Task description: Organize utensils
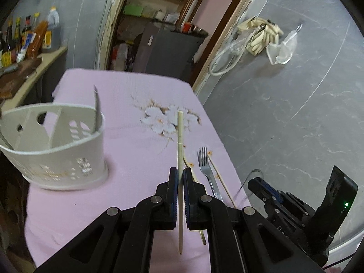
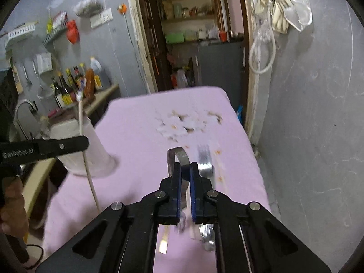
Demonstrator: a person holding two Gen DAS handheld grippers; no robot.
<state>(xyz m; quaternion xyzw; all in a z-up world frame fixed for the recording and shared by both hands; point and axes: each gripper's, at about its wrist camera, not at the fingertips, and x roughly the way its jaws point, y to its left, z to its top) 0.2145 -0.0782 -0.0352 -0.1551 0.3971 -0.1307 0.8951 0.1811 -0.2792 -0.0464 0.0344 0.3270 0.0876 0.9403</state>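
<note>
Your left gripper (image 1: 180, 175) is pinched tight on a pale chopstick (image 1: 180, 141), which sticks up between the pads and hangs down below them, lifted off the pink tablecloth (image 1: 127, 136). Your right gripper (image 2: 185, 170) is nearly closed around a metal spoon (image 2: 179, 157), whose bowl curves up just past the fingertips (motion blur hides the exact contact). Left of your left gripper stands the white utensil basket (image 1: 68, 150), with divider walls and cut-out slots; one grey utensil handle (image 1: 97, 109) leans inside against its far rim, and the other compartments are too blurred to read. Under and just right of the held chopstick lie a fork (image 1: 206, 163) and two thin wooden chopsticks (image 1: 218, 177) flat on the cloth, beside a printed flower (image 1: 166, 120). Nothing lies on the cloth between your held chopstick and the basket. Sauce bottles (image 1: 25, 38) crowd the counter behind the basket, their labels unreadable. On the left gripper's side arm, seen from the right wrist, you can read "GenRobot.AI" (image 2: 18, 153).
</note>
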